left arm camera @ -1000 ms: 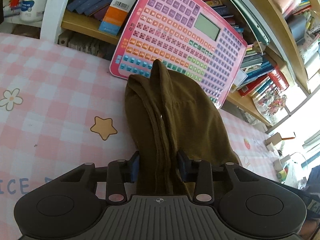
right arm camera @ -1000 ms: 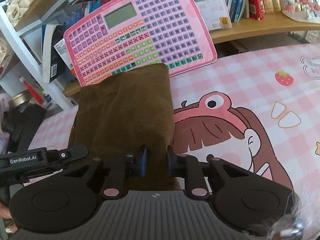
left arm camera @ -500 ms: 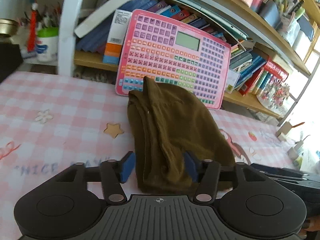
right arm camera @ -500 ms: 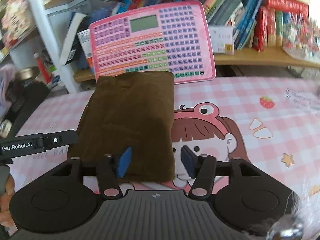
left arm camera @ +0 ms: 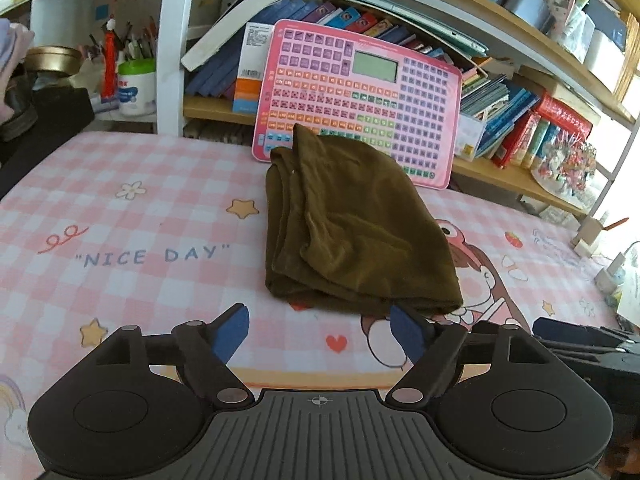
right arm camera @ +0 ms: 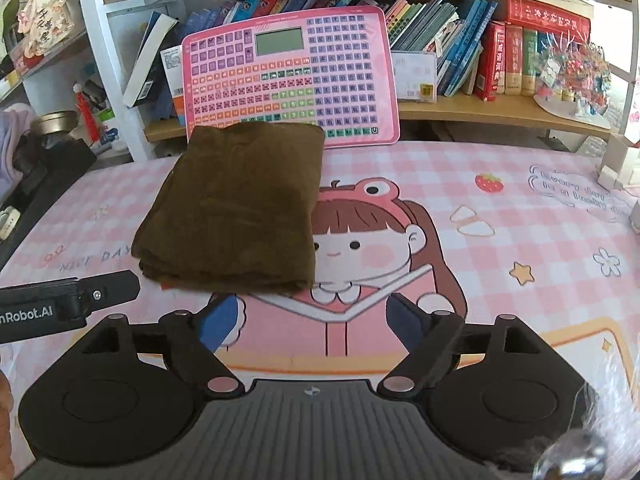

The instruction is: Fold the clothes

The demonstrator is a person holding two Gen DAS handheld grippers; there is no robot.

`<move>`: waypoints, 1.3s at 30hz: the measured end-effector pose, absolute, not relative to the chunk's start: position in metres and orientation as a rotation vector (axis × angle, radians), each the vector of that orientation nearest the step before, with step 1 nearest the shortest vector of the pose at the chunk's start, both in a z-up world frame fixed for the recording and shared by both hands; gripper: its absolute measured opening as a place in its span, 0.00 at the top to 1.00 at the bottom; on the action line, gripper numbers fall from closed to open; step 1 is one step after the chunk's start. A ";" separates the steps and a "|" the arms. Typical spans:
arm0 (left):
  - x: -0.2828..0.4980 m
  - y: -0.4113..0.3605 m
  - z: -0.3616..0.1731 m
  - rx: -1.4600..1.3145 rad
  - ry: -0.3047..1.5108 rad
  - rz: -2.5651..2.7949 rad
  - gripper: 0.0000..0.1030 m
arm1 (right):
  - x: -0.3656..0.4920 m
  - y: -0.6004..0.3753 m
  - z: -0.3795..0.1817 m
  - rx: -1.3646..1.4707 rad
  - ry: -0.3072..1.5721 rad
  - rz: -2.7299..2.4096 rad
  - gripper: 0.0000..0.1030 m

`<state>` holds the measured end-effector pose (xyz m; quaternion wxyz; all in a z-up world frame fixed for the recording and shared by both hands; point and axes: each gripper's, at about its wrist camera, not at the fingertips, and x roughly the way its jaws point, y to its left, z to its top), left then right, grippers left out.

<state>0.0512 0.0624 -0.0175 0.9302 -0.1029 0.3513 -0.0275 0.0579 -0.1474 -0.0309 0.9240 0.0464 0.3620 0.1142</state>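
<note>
A folded brown garment (left arm camera: 352, 236) is shown lying flat on the surface (left arm camera: 132, 216), which is covered by a pink-and-white checked cloth printed with stars, flowers, the words "NICE DAY" and a cartoon girl (right arm camera: 360, 240) in a frog hat. The garment's far edge is seen just in front of a pink keyboard toy (right arm camera: 292, 76), which is propped upright against the lower shelf (right arm camera: 480, 114) behind the surface. The garment's right edge is laid over part of the cartoon print.

The left hand-held gripper (left arm camera: 320, 330) is seen near the garment's front edge, its blue-padded jaws opening and nothing between them; the cloth lies just beyond the fingertips. The right hand-held gripper (right arm camera: 314, 320) is likewise shown with its jaws opening and empty, the garment lying ahead and to the left of it. Part of the left device is visible at the left edge of the right wrist view.

Behind the surface, wooden shelves on white uprights are filled with rows of books (right arm camera: 516, 60), a white jar with a green lid (left arm camera: 136, 86) and small ornaments. Bright daylight is admitted at the right.
</note>
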 end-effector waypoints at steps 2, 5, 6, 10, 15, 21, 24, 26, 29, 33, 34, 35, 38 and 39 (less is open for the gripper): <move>0.049 0.059 -0.018 -0.210 0.723 -0.046 0.23 | 0.054 -0.151 -0.032 0.093 0.747 0.238 0.20; 0.043 0.053 -0.018 -0.200 0.724 -0.036 0.22 | 0.050 -0.155 -0.033 0.092 0.754 0.244 0.19; 0.041 0.050 -0.019 -0.195 0.725 -0.032 0.19 | 0.048 -0.156 -0.033 0.091 0.755 0.246 0.19; 0.033 0.040 -0.019 -0.173 0.726 -0.017 0.12 | 0.044 -0.161 -0.032 0.088 0.751 0.257 0.19; 0.026 0.036 -0.018 -0.163 0.726 0.001 0.08 | 0.041 -0.163 -0.031 0.078 0.746 0.262 0.18; 0.024 0.038 -0.019 -0.152 0.724 -0.009 0.07 | 0.035 -0.160 -0.028 0.067 0.735 0.232 0.18; 0.024 0.043 -0.019 -0.142 0.729 -0.012 0.04 | 0.031 -0.157 -0.028 0.071 0.737 0.209 0.18; 0.023 0.045 -0.019 -0.142 0.731 -0.016 0.03 | 0.029 -0.154 -0.027 0.068 0.734 0.198 0.17; 0.023 0.048 -0.020 -0.135 0.735 -0.026 0.02 | 0.026 -0.152 -0.026 0.066 0.726 0.172 0.15; 0.022 0.051 -0.020 -0.115 0.737 -0.024 0.00 | 0.023 -0.148 -0.026 0.070 0.731 0.151 0.14; 0.022 0.051 -0.020 -0.110 0.737 -0.024 0.00 | 0.022 -0.147 -0.026 0.070 0.733 0.147 0.14; 0.022 0.052 -0.020 -0.103 0.737 -0.022 0.00 | 0.022 -0.147 -0.026 0.070 0.734 0.143 0.14; 0.022 0.052 -0.022 -0.074 0.741 -0.011 0.00 | 0.020 -0.145 -0.026 0.074 0.734 0.130 0.12; 0.022 0.052 -0.022 -0.066 0.742 -0.008 0.00 | 0.020 -0.145 -0.026 0.075 0.732 0.126 0.11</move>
